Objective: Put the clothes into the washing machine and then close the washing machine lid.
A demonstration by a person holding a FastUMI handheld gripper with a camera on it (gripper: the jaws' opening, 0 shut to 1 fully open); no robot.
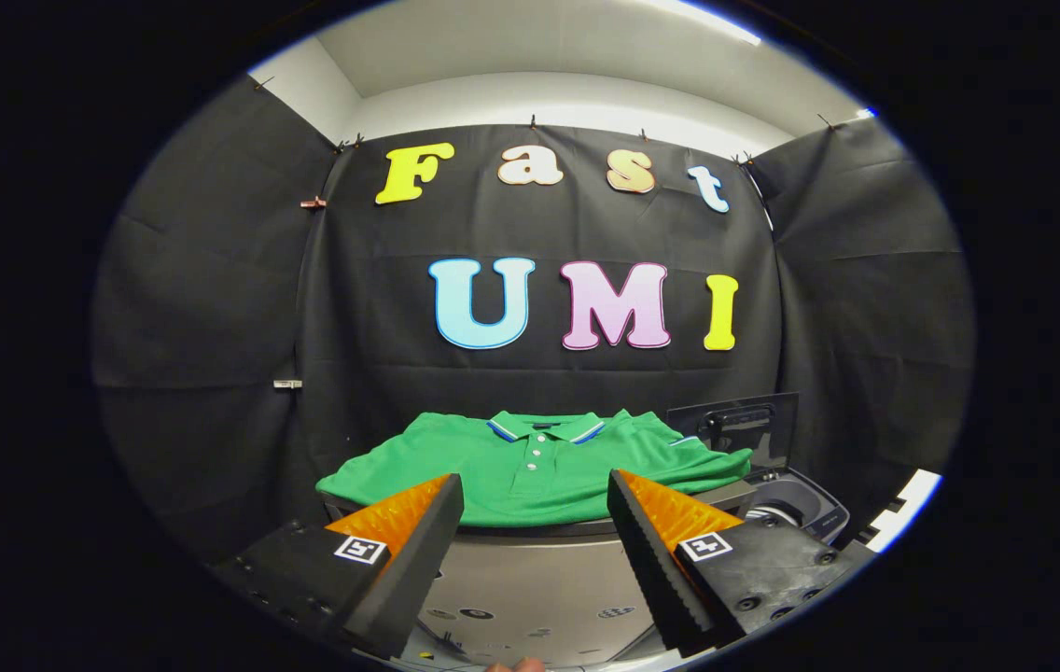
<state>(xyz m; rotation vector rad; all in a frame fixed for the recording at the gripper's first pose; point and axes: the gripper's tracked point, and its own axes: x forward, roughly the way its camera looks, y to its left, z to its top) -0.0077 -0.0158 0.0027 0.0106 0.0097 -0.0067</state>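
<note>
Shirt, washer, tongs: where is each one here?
Shirt (530,467): gripper view, on its buttoned chest.
Washer (796,504): gripper view, rim of its open tub.
Tongs (535,490): gripper view, midway between the open tips.

So you've got a grey surface (530,532) sitting right up against the booth's black cloth wall, and the only thing lying directly on it is a green polo shirt (539,467). It's spread flat, collar toward the wall, button placket facing up, and its front hem hangs a bit over the near edge. Your tool (535,518) hangs open just short of that edge, fingers apart, touching nothing.
</note>
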